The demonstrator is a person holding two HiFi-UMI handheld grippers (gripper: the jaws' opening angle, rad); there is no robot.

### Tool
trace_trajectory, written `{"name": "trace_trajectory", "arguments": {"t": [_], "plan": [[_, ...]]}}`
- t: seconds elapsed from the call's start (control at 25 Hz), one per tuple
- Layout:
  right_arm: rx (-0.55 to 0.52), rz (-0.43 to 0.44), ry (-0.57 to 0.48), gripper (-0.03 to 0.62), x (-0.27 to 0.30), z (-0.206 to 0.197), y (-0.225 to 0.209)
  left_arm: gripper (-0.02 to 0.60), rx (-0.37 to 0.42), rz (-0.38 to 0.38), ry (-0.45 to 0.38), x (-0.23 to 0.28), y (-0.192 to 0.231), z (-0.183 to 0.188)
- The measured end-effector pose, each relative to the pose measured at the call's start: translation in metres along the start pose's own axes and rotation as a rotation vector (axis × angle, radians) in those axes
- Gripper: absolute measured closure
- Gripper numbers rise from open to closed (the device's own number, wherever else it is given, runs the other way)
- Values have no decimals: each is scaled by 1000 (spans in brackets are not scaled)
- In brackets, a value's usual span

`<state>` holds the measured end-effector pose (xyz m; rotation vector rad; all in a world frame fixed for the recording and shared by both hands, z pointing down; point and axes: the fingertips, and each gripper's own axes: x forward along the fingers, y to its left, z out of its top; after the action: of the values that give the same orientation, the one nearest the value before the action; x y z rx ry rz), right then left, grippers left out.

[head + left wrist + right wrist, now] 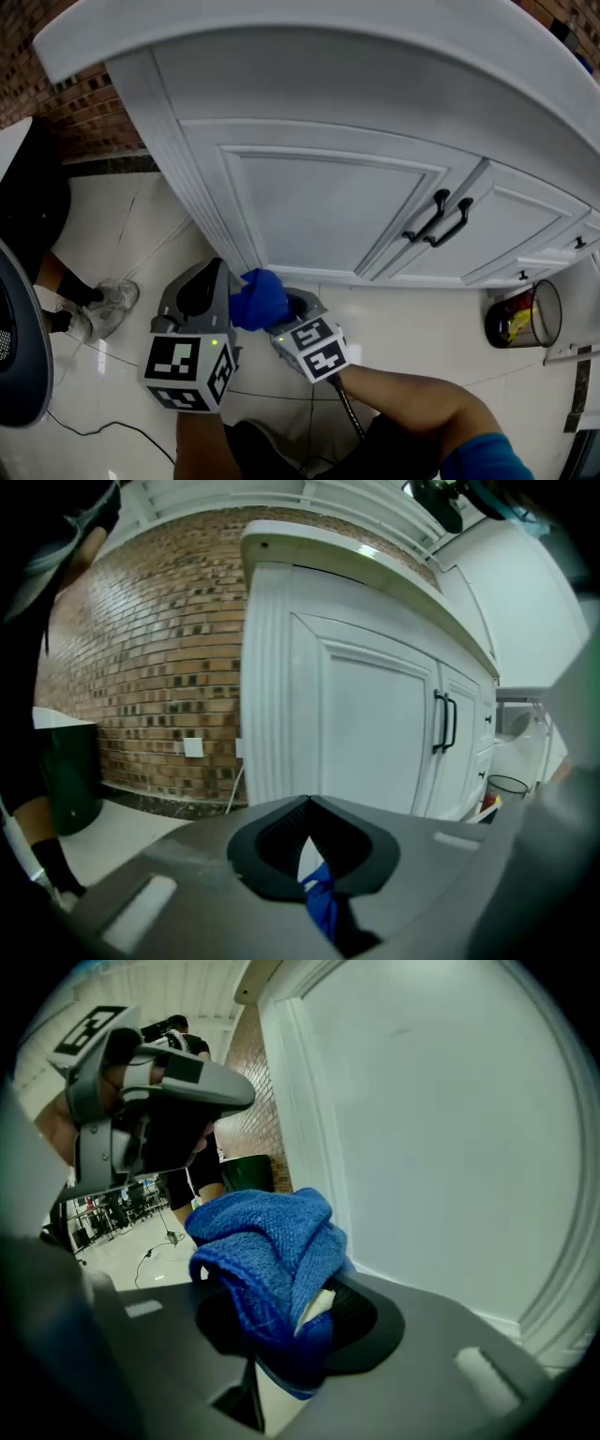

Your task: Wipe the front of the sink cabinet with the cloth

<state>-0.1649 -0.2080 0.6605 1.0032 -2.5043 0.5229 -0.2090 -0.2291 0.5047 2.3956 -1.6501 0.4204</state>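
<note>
The white sink cabinet [328, 206] fills the upper head view, with two black door handles [436, 220]. A bunched blue cloth [258, 298] sits at the foot of its left corner post, and my right gripper [292, 307] is shut on it. In the right gripper view the cloth [267, 1241] bulges out of the jaws [300, 1326], close to the door panel [450, 1129]. My left gripper [204, 286] is just left of the cloth, jaws together. Its own view shows the tips [307, 808] touching, a blue sliver low in the gap, and the cabinet [375, 724] ahead.
A brick wall [84, 103] runs behind the cabinet's left side. A person's shoes [103, 305] stand on the tiled floor at left, near a cable [94, 427]. A small waste bin [525, 319] sits at the cabinet's right end. A dark bin [70, 780] stands by the wall.
</note>
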Motion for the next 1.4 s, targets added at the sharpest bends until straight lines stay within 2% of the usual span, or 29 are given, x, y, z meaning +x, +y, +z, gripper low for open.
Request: {"name": "trace_trajectory", "arguments": {"t": [0.16,0.28,0.56,0.8,1.04,1.4], "plan": [[-31,-11,-55,454,56,17,25,578,5,70,36,-23,45,-16],[-9,-48,-62,454,87,15,29,578,7,101,58,-35,65,-27],[-6,-96,-20,454,111,-8,18,578,-1,112,71,-37,85,-36],[7,-144,26,454,84,-28,-17,578,34,22,67,-11,48,-27],[35,-213,57,454,38,-38,-56,578,4,-78,37,8,6,-15],[95,-363,117,454,-52,-74,-132,578,39,-232,83,45,-77,-16]]}}
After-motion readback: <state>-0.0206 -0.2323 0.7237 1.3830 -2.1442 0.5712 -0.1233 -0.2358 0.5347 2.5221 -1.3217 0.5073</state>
